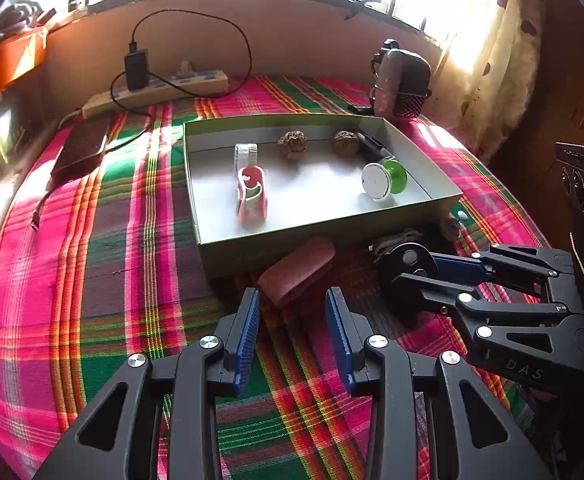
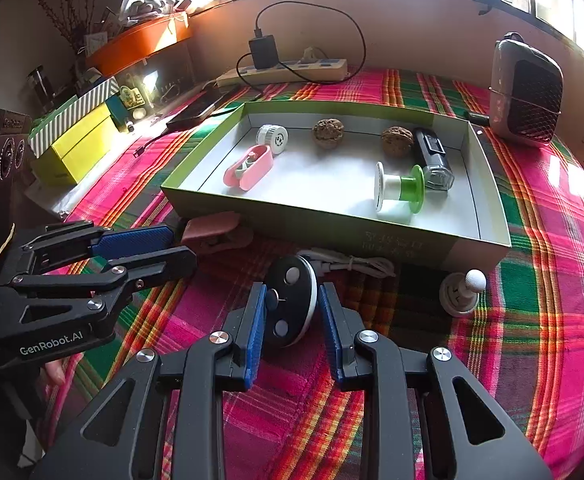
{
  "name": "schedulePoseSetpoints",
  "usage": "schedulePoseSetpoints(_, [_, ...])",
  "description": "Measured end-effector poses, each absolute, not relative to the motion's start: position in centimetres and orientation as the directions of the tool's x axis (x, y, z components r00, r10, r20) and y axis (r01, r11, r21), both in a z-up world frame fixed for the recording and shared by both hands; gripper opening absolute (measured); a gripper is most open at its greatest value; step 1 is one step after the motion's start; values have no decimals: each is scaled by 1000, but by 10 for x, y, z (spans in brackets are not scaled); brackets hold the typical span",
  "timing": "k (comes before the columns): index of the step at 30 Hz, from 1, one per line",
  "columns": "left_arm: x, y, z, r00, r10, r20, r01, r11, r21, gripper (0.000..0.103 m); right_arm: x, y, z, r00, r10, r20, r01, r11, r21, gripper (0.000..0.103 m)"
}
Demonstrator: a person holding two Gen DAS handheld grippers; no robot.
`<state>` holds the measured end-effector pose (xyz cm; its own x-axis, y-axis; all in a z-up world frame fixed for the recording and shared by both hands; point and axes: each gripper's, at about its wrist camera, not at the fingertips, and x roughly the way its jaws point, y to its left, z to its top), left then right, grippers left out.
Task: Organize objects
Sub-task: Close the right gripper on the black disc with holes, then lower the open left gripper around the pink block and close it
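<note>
1. The round black-and-white disc stands on edge on the plaid cloth, just in front of the green tray.
2. The right claw straddles it, fingers open; whether they touch it, I cannot tell.
3. The left claw is released, just short of the brown pouch by the tray wall.
4. Inside the tray: a green-white spool, a pink case and two walnuts.
</note>
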<state>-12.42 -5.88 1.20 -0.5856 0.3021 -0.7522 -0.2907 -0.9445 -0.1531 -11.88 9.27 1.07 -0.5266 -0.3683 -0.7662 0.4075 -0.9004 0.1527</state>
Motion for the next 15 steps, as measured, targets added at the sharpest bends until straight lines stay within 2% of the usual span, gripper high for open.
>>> schedulePoseSetpoints(9, [-134, -61, 18, -616, 301, -728, -311, -942, -126, 33, -116, 97, 11, -525, -371, -766, 404, -901, 159, 28])
schedulePoseSetpoints(15, [-140, -60, 15, -594, 339, -729, -328, -930, -165, 33, -116, 100, 12, -528, -375, -762, 403, -901, 164, 28])
